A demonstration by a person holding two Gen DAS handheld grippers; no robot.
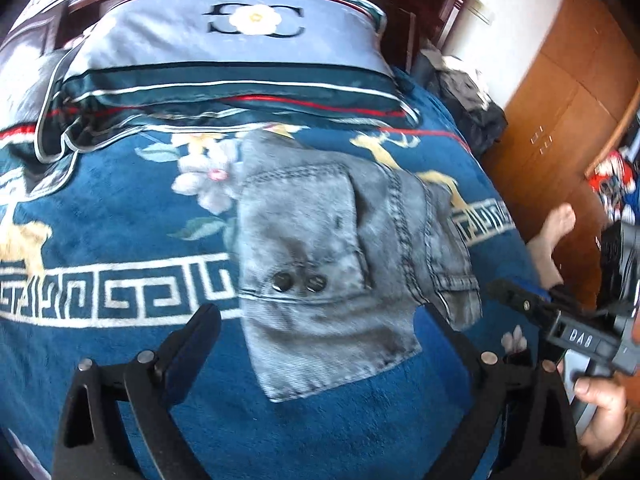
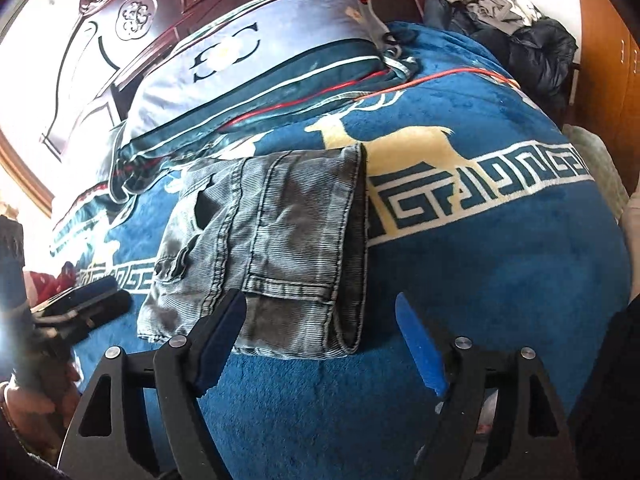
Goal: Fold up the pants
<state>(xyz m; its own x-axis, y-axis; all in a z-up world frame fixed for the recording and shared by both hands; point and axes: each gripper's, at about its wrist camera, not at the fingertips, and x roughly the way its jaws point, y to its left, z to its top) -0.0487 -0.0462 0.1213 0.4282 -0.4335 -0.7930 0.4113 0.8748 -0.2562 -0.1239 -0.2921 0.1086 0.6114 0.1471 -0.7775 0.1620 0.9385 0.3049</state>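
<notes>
One pair of grey washed-denim pants (image 1: 320,248) lies folded into a compact, roughly rectangular bundle on the plush blue bed blanket (image 1: 120,200), near the bed's middle and just short of the pillows. The denim is ribbed and faded, with heavy double-stitched seams, a flat patch pocket and two dark round metal buttons (image 1: 298,282) near its lower edge. In the right wrist view the same bundle (image 2: 280,240) shows stacked layers, a hemmed leg end on top and a thick folded edge along its right side. The blanket is soft and fuzzy, printed with cream deer, pale flowers and a cream Greek-key border. Beyond the pants sits a satiny grey-blue pillow with dark green, white and red stripes (image 1: 240,40), resting against a carved dark red wooden headboard (image 2: 132,12). A heap of dark clothes (image 2: 520,32) sits at the far right side of the bed, beside an orange-brown wooden wardrobe (image 1: 560,100).

The left gripper (image 1: 320,332) has its black fingers spread wide, straddling the near end of the bundle and gripping nothing. The right gripper (image 2: 320,320), with blue ridged pads (image 2: 420,344), is likewise spread wide and holds nothing; its left finger overlaps the pants' near edge, though contact cannot be judged.
</notes>
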